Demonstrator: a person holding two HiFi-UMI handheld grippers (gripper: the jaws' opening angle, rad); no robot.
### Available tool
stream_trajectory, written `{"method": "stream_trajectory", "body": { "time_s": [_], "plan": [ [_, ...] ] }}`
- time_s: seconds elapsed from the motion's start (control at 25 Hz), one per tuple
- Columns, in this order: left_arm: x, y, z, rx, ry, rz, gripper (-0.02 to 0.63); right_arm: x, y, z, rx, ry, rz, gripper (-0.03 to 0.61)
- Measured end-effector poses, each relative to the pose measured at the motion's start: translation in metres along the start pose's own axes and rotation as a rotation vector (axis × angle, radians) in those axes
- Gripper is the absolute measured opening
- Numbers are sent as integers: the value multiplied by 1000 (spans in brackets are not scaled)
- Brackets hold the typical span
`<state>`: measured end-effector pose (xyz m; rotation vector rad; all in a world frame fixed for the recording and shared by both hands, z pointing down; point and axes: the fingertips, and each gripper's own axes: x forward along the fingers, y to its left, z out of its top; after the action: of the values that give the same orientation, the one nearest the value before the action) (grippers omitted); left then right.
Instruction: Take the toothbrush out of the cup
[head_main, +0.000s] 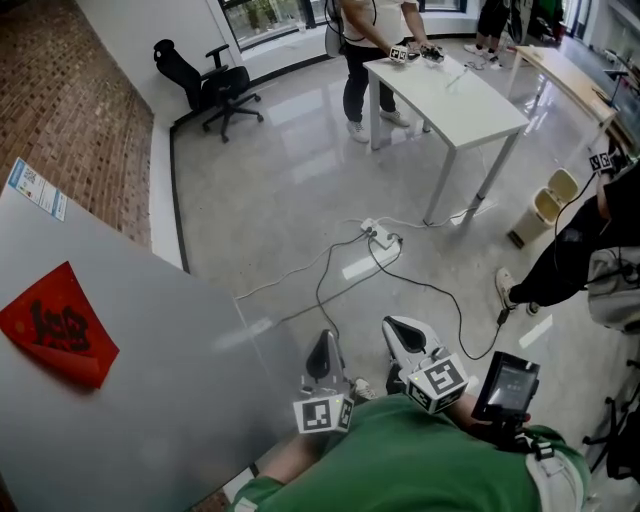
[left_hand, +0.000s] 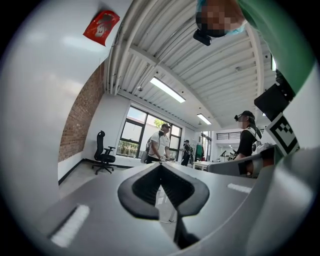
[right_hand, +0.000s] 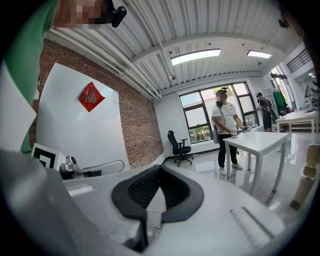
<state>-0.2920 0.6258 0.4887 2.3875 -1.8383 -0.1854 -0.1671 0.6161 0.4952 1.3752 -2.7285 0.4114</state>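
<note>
Head view: left gripper (head_main: 322, 352) and right gripper (head_main: 402, 335) sat low in the frame, tucked side by side against the person's green shirt (head_main: 400, 470) and pointing out over bare floor (head_main: 300, 190). That looked like an idle carry, since nothing to work on lay near them. No cup or toothbrush showed here. The white table (head_main: 450, 95) at upper right was well apart, with another person at it.

Left gripper view: the dark pads (left_hand: 140, 187) met at their tips with nothing between them, and only the room showed beyond.

Right gripper view: its pads (right_hand: 177, 192) were likewise pressed together and empty. Neither cup nor toothbrush appeared, so where they stood could not be told, nor what the cup held.
</note>
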Motion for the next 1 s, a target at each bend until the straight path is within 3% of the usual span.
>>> {"method": "stream_trajectory", "body": {
  "time_s": [0.28, 0.6, 1.0],
  "plan": [
    [42, 13, 7, 15, -7, 54, 6, 39, -30, 21, -3, -23, 44, 2],
    [120, 6, 15, 45, -30, 59, 6, 85, -83, 51, -14, -45, 91, 2],
    [190, -3, 18, 59, -55, 87, 6, 125, -142, 70, 23, -39, 93, 2]
  ]
}}
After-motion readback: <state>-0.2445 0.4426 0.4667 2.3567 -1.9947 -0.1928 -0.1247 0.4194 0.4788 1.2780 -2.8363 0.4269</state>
